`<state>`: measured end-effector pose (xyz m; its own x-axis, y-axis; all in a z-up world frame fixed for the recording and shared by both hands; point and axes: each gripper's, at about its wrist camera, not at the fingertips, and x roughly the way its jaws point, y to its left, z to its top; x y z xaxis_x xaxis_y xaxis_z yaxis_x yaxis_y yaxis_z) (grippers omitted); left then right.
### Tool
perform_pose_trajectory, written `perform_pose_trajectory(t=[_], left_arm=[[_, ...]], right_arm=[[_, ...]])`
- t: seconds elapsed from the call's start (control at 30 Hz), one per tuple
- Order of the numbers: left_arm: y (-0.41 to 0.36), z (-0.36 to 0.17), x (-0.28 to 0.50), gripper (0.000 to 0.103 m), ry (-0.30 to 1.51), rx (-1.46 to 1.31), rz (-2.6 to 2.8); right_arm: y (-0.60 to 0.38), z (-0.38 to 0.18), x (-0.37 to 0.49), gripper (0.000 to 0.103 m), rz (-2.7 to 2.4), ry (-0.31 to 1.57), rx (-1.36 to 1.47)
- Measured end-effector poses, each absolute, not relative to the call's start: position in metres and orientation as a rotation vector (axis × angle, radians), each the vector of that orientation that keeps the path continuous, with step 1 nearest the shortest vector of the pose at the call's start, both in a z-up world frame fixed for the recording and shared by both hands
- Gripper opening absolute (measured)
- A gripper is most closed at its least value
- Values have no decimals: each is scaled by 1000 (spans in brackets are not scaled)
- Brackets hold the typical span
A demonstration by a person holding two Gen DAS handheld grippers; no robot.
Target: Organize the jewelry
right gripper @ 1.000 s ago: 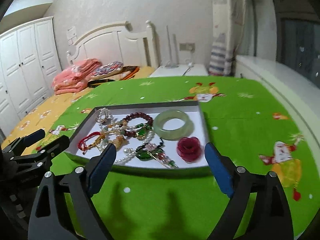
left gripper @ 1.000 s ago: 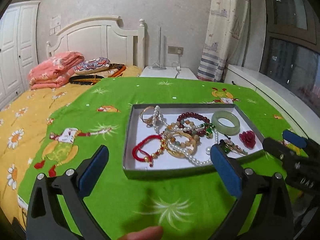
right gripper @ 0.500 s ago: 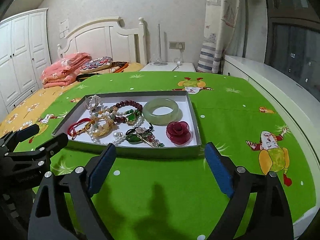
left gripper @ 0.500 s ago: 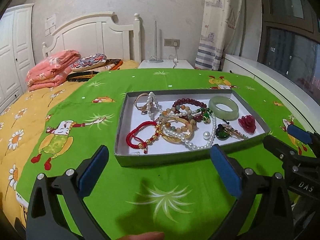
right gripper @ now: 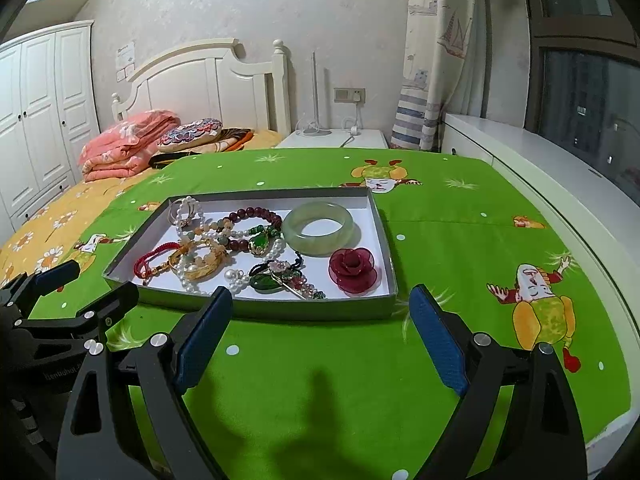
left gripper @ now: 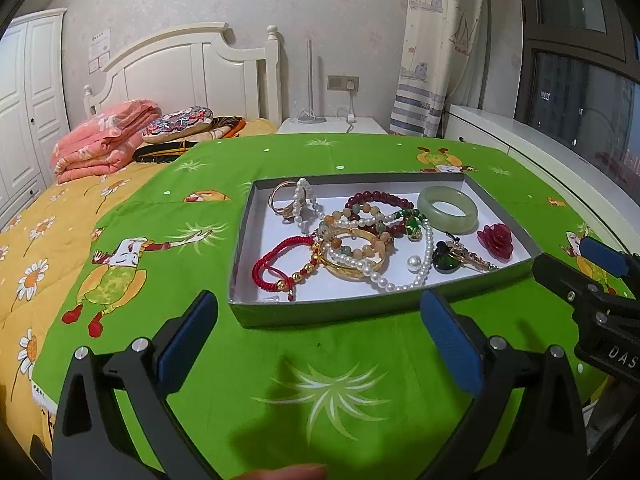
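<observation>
A shallow grey box lid (left gripper: pixel 320 314) (right gripper: pixel 304 309) with a white floor lies on the green bed cover. Inside it sit a jade bangle (left gripper: pixel 448 209) (right gripper: pixel 318 228), a dark red fabric rose (left gripper: pixel 496 240) (right gripper: pixel 353 269), a red cord bracelet (left gripper: pixel 276 265) (right gripper: pixel 154 258), a gold bangle (left gripper: pixel 352 260) (right gripper: pixel 202 264), a pearl strand (left gripper: pixel 400 286), a dark bead bracelet (left gripper: pixel 380 199) and a green pendant (right gripper: pixel 264 282), tangled together. My left gripper (left gripper: pixel 318 340) hangs open just in front of the lid's near wall. My right gripper (right gripper: pixel 320 330) is open too, before the lid's near right corner. Both are empty.
The green cartoon-print cover (left gripper: pixel 340 380) spreads over a yellow daisy quilt (left gripper: pixel 36 240). Folded pink bedding (left gripper: pixel 104 140) and pillows lie by the white headboard. A white nightstand (left gripper: pixel 332 125) and a white window ledge (right gripper: pixel 552 168) run along the right. A fingertip (left gripper: pixel 280 472) shows at the bottom edge.
Both grippers have pulled back and risen slightly, so the lid sits further away and higher in both views. The jewelry has not moved. Both jaws stay wide apart.
</observation>
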<state>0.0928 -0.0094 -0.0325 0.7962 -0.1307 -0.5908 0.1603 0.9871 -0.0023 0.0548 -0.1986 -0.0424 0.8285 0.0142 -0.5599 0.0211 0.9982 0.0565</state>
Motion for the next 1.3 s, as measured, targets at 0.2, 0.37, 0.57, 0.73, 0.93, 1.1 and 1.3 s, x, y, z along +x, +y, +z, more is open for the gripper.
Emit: perform_pose_trajectory(t=[0.2, 0.37, 0.57, 0.73, 0.93, 1.1, 1.3], left_arm=[[-9, -35, 91, 98, 632, 49, -156], [-8, -36, 91, 98, 635, 49, -154], [-8, -36, 91, 98, 635, 50, -154], [-6, -39, 88, 98, 641, 52, -154], [-5, -41, 86, 98, 646, 57, -154], [-7, -40, 87, 98, 647, 58, -153], [-6, -41, 86, 98, 646, 59, -152]], right_arm=[[-199, -41, 54, 85, -3, 592, 57], [-199, -41, 53, 85, -4, 591, 56], [-198, -42, 53, 85, -3, 592, 56], [-198, -41, 53, 85, -4, 593, 56], [-198, -41, 53, 85, -2, 594, 55], [-198, -41, 53, 85, -2, 595, 54], [-196, -41, 53, 85, -1, 594, 51]])
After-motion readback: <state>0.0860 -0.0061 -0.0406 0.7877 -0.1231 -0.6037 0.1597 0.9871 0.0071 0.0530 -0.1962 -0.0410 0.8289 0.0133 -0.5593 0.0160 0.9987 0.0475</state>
